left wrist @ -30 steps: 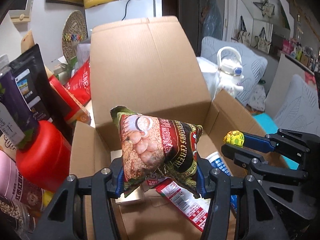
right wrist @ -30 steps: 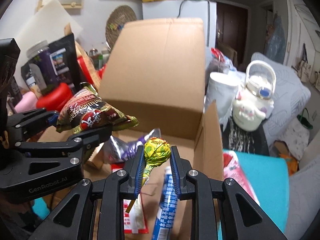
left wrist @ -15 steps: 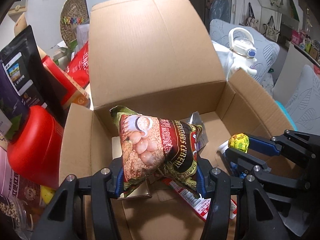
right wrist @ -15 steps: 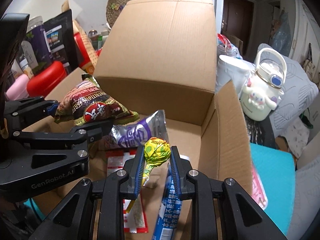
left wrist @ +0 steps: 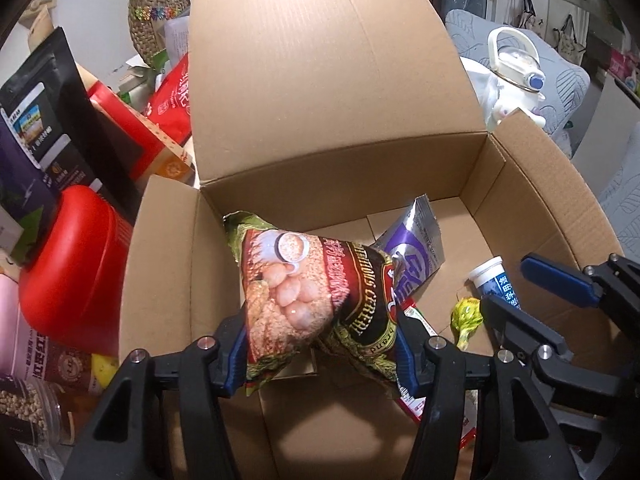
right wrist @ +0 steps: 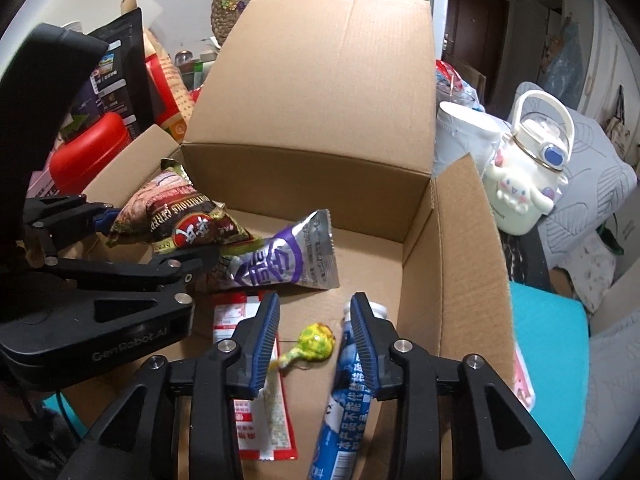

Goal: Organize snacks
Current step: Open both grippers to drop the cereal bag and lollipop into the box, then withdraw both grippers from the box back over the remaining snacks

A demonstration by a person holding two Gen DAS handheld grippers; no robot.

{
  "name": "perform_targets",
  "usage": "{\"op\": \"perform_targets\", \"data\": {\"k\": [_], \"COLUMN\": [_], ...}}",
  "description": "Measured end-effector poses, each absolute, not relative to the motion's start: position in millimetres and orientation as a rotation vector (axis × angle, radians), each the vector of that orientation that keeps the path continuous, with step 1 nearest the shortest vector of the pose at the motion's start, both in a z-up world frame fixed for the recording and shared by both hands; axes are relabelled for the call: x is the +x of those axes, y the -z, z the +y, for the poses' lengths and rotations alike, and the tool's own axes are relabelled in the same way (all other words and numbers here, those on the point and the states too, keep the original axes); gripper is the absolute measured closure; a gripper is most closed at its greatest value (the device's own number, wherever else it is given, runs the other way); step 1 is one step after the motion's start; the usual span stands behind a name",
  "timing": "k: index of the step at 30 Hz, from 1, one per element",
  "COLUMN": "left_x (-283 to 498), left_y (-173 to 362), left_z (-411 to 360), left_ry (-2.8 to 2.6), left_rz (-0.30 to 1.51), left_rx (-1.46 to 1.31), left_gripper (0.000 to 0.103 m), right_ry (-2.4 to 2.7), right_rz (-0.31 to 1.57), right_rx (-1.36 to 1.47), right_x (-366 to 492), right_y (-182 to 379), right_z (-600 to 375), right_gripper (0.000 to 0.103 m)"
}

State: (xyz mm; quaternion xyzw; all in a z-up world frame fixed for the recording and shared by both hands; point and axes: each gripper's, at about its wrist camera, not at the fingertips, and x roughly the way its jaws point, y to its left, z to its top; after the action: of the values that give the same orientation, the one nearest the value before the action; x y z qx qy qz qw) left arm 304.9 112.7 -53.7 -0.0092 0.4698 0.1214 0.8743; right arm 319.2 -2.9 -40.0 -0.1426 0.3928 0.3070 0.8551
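- Two releases under way over the cardboard box (right wrist: 452, 248): lollipop (right wrist: 316, 340) already down on the box floor, cereal bag (left wrist: 316, 300) yet to go.
- Right tool (right wrist: 315, 340): jaws opening, narrow gap, nothing between the pads; lollipop lying on the box floor just below, free of both, beside the blue tube (right wrist: 344, 412).
- Best done by widening fully, then lifting straight up out of the box so no finger drags the lollipop stick or nudges the tube.
- Left tool (left wrist: 320, 354): jaws opening at a middling width, cereal bag between the pads and hanging above the box floor, near the left wall of the box.
- Best done by letting go low, over the bare cardboard left of the purple sachet (right wrist: 280, 264), so the bag settles flat instead of tipping onto it.
- Pose: both tools pitched steeply downward into the box, side by side, left one at the left wall, right one nearer the right wall, close but not touching.
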Motion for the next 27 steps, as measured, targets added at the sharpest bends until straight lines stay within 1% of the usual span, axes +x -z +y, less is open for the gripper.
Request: {"op": "perform_targets", "data": {"k": [2, 4, 12, 14, 27], "left_x": [305.0, 304.1, 291.5, 288.5, 253.5], "left_y": [53.1, 50.9, 22.6, 15.8, -30.3], "left_z": [110.8, 109.4, 106.1, 104.8, 102.3], "left_ry": [-0.253, -0.255, -0.281, -0.276, -0.25], "left_rz": [0.988, 0.988, 0.924, 0.914, 0.826], "left_rx": [-0.026, -0.025, 0.002, 0.003, -0.03], "left_gripper": [0.041, 0.041, 0.041, 0.041, 0.041], "right_ry": [-0.639, -0.637, -0.633, -0.629, -0.61], "right_rz": [0.817, 0.814, 0.784, 0.766, 0.652], "right_rx": [-0.303, -0.302, -0.302, -0.3, -0.259], "right_x": [316.7, 314.4, 301.4, 297.4, 265.8], "right_y": [36.8, 33.4, 12.2, 4.8, -47.9], "right_z": [-4.7, -7.2, -14.4, -16.5, -34.0], "right_gripper": [0.063, 0.063, 0.063, 0.06, 0.06]}}
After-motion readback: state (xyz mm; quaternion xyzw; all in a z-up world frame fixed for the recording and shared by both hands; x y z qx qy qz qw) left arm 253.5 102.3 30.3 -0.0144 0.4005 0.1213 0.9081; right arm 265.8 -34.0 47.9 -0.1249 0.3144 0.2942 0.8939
